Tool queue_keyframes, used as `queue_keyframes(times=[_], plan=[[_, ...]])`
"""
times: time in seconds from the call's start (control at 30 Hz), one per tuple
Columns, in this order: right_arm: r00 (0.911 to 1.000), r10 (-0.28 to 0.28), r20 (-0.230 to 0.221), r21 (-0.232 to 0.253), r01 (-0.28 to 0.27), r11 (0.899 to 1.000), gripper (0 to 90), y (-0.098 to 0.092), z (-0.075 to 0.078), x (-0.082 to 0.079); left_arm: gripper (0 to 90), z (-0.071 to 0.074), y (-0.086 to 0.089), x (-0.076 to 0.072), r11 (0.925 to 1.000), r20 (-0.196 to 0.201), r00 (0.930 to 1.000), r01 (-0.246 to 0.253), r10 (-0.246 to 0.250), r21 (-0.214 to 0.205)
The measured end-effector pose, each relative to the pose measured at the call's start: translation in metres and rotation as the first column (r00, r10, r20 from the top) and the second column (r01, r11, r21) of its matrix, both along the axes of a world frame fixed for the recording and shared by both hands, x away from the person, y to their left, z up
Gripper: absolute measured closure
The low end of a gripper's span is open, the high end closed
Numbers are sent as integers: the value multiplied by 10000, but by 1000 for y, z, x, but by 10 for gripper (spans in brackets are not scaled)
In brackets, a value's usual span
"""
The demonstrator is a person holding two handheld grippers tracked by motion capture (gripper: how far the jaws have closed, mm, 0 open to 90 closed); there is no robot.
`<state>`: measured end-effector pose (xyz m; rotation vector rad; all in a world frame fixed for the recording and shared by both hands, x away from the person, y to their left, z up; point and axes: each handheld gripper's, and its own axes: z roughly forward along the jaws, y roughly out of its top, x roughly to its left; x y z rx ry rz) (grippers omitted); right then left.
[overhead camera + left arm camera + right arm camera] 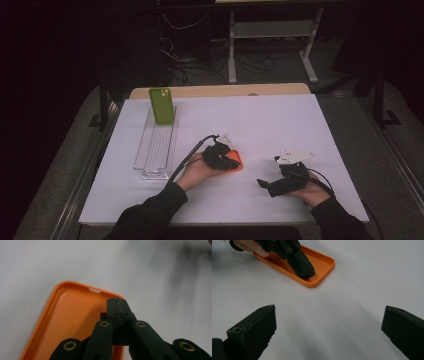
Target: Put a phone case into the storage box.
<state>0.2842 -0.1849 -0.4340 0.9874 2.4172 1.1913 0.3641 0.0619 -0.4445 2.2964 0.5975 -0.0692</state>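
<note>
Your left gripper (117,305), jaws closed, presses into the orange case (72,312) to pin it; right gripper (329,325) waits open.

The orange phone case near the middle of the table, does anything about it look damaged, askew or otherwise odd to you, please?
Nothing stands out. The orange phone case lies flat and open side up on the white table, with no visible damage. The left gripper, jaws shut, has its tips inside the case.

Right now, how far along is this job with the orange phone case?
Early on. The orange case lies open side up on the white table. In hand: the shut left tool presses its tips inside the case. The right tool waits open beside it. The green phone stands untouched in the clear tray.
</note>
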Motion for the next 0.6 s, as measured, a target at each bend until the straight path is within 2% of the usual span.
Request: queue_keyframes(times=[0.23, 0.33, 0.6], plan=[[10000, 30, 48, -25, -30, 10000, 0, -1, 0, 0, 896, 1, -2, -11, 9975, -186, 9974, 697, -695, 144], [10000, 29, 59, -18, -29, 10000, 0, -1, 0, 0, 897, 1, -2, -17, 9961, -180, 9961, 871, -868, 133], [9999, 46, 100, -22, -46, 10000, 0, -1, 1, 1, 897, 2, 1, -32, 9914, -504, 9902, 1307, -1300, 108]])
